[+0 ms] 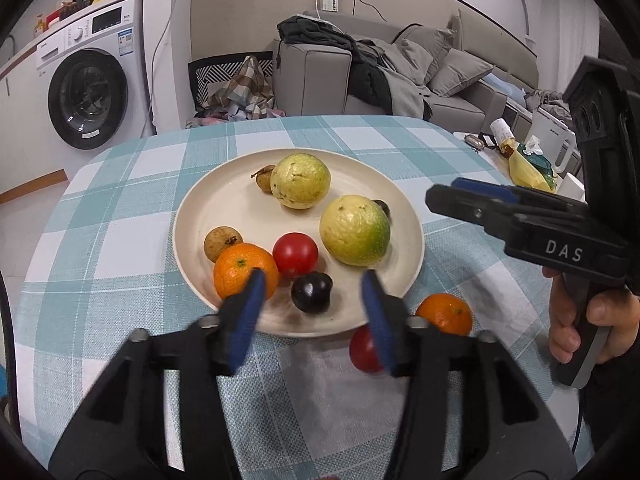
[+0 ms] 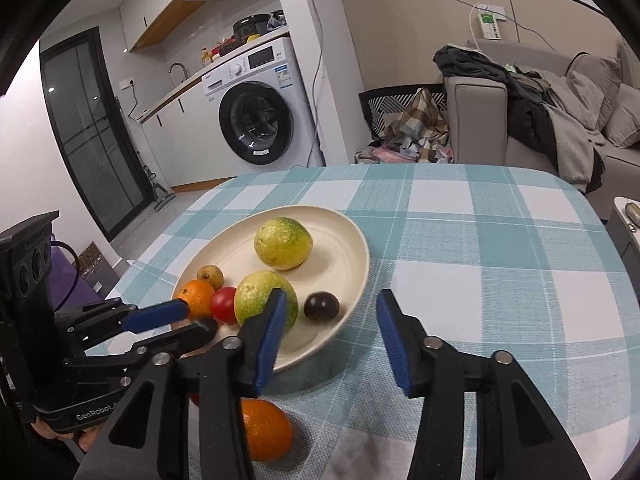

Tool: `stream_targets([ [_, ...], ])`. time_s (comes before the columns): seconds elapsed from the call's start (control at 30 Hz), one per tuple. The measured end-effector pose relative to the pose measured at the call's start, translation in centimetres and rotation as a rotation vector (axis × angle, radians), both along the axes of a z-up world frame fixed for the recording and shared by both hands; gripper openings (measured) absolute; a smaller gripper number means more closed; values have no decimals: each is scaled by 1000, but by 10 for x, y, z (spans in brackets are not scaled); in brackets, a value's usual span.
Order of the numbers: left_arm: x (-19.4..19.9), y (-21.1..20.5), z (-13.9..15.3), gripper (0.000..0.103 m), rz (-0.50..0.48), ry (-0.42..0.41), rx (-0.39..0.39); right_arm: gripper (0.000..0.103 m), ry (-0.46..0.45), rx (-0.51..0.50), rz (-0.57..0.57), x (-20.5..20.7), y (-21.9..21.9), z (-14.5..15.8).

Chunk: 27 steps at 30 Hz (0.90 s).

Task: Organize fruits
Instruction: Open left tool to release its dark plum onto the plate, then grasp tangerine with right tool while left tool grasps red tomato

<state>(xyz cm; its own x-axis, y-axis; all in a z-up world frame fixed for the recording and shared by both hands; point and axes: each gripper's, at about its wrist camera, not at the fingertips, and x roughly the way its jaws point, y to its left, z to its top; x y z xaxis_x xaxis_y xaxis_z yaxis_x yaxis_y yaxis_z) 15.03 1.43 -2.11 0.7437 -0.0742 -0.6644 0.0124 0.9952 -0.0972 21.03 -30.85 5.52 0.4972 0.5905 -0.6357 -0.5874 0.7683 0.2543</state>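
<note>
A cream plate (image 1: 224,200) (image 2: 340,240) on the checked tablecloth holds two yellow-green guavas (image 1: 301,181) (image 1: 354,230), an orange (image 1: 240,270), a red tomato (image 1: 295,253), a dark plum (image 1: 311,292), a second dark fruit (image 1: 383,207) and two brown longans (image 1: 222,242) (image 1: 265,177). My left gripper (image 1: 314,304) is open, hovering over the plate's near rim around the plum. An orange (image 1: 445,314) (image 2: 266,434) and a red tomato (image 1: 364,350) lie on the cloth beside the plate. My right gripper (image 2: 330,334) (image 1: 444,196) is open and empty, above the plate's right edge.
The table (image 2: 480,260) has a blue-and-white checked cloth. A washing machine (image 1: 86,88), a laundry basket (image 1: 236,80) and a grey sofa (image 1: 400,72) stand beyond the table. A side table with clutter (image 1: 520,160) is at the right.
</note>
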Motion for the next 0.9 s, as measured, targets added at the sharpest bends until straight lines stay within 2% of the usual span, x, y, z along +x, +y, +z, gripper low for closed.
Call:
stream_targets([
  [0.03, -3, 1, 2, 60, 5, -8, 0, 61, -1, -5, -7, -1, -2, 1],
  [0.07, -5, 1, 4, 67, 8, -14, -1, 72, -3, -7, -15, -2, -5, 1],
  [0.1, -7, 2, 6, 77, 15, -17, -1, 78, -4, -4, -26, -4, -8, 2],
  [0.13, -9, 3, 7, 82, 24, -20, -2, 88, -7, 4, -38, -7, -12, 2],
  [0.17, -12, 3, 9, 87, 31, -26, -5, 94, -9, 12, -47, -10, -16, 3],
  [0.23, -18, 4, 11, 90, 40, -28, -8, 100, -14, 15, -56, -14, -21, 5],
  [0.27, -20, 5, 12, 96, 43, -25, -6, 102, -21, 9, -61, -17, -23, 6],
  [0.3, -23, 5, 12, 102, 51, -26, -2, 103, -31, 3, -67, -20, -25, 8],
  [0.5, -43, 7, 13, 102, 78, -40, -2, 103, -37, 1, -57, -34, -30, 7],
  [0.73, -44, 5, 6, 102, 66, -12, -3, 103, -47, -49, -14, -49, -24, -1],
  [0.9, -45, 2, 4, 102, 72, -23, 15, 103, -39, -56, 21, -53, -18, -4],
])
